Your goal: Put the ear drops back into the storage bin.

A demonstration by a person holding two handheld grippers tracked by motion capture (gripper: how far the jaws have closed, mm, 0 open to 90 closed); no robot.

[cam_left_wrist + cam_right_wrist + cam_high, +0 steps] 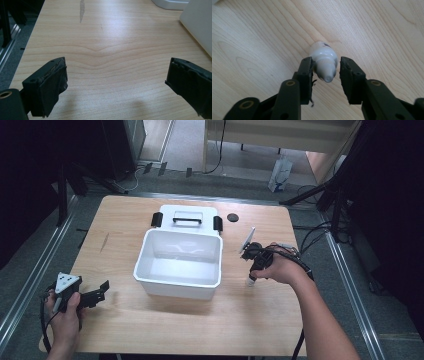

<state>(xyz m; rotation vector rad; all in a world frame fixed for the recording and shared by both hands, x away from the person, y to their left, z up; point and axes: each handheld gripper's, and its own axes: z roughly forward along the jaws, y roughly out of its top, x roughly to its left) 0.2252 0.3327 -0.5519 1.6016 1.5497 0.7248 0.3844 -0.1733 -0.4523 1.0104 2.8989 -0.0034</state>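
A small white dropper bottle [323, 53] stands upright on the wooden table [165, 330], to the right of the white box. My right gripper [326, 75] points down over the bottle with its cap between the jaws. One pad [307, 72] touches the cap and a thin gap shows at the other, so I read it as open around the cap. From above, the bottle [249, 281] sits just under the right gripper [253, 274]. My left gripper [102, 290] rests near the table's front left corner, and its jaws [116, 85] stand wide open with nothing between them.
An open white plastic box [150, 279] sits mid-table with its lid [187, 211], which has a black handle and clips, lying behind it. A small black disc [232, 217] lies at the back right. The box's wall [200, 27] stands right of my left gripper.
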